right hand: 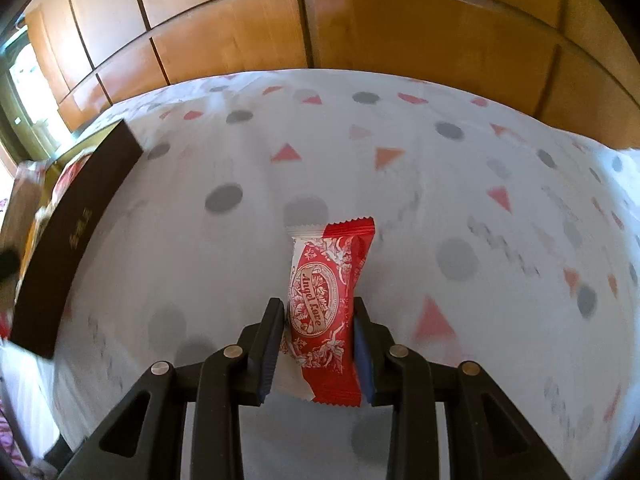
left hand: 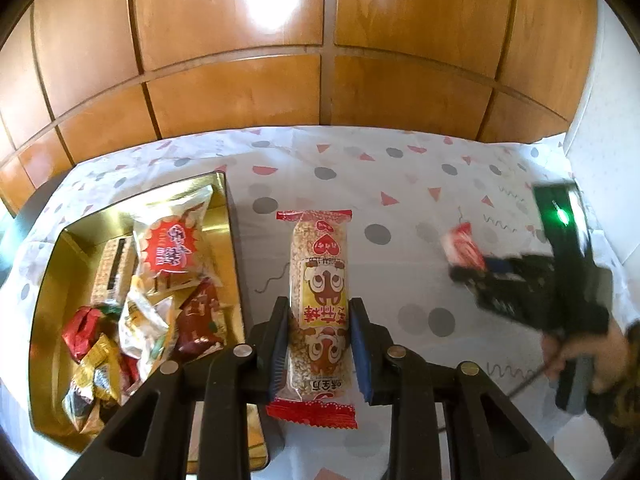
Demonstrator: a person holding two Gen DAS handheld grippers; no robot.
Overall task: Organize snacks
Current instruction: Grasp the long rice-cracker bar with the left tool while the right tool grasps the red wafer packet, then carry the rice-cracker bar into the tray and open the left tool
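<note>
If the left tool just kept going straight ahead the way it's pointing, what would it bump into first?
Probably nothing soon. The left tool, shut on the puffed-rice bar, points over bare patterned tablecloth toward the wooden panels. The gold tray sits off to its left. Depth is unclear.

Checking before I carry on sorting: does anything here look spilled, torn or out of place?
Nothing stands out. Each hand-held gripper holds one intact snack: left the rice bar, right the red packet.

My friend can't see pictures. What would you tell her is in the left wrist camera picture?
The left gripper pinches a long puffed-rice snack bar over a spotted tablecloth. A gold tray of wrapped snacks sits left; the right gripper, blurred, carries a red packet.
</note>
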